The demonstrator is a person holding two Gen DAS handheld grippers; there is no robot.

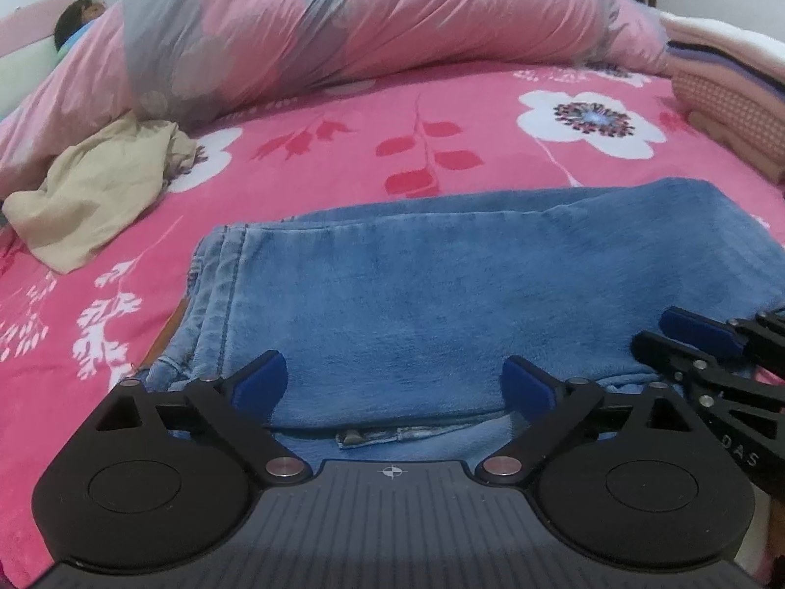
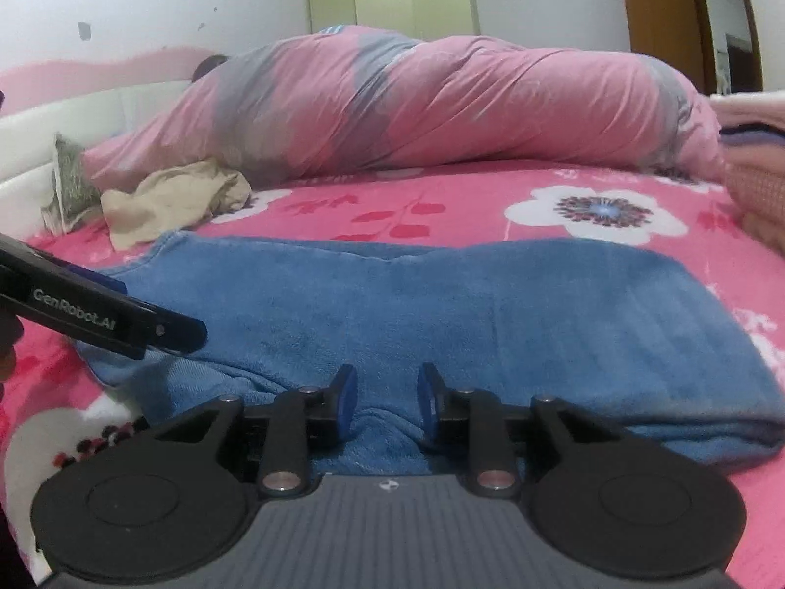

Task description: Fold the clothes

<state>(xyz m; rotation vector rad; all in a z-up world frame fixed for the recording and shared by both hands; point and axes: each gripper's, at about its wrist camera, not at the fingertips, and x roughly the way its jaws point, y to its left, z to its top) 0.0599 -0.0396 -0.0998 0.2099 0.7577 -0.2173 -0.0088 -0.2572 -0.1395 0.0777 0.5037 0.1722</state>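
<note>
Jeans point(image 1: 441, 284) lie folded into a wide blue slab on the bed point(image 1: 343, 147), near its front edge, on the pink floral sheet. Fleecy inner side faces up over most of the surface; denim outer side with seams shows at the left end in the left wrist view, and a strip of waistband with a metal button peeks out at the near edge. Left hand-held gripper point(image 1: 392, 385) sits low over the near edge of the jeans, jaws spread wide apart, blue pads clear of the fabric, nothing clamped. Right hand-held gripper point(image 2: 385, 400) is just beside it on the same near edge, jaws partly apart with a narrow gap; a small ridge of blue fabric rises between the pads, but I can't tell whether the pads press on it. No grip is visible. Each gripper shows in the other's view: right one at the right edge of the left view, left one at the left edge of the right view. Crumpled beige cloth point(image 1: 98, 196) lies well apart at the far left. Pink-and-grey duvet point(image 1: 368, 24) is heaped along the back of the bed. Stacked folded blankets point(image 1: 726, 98) sit at the far right.
</note>
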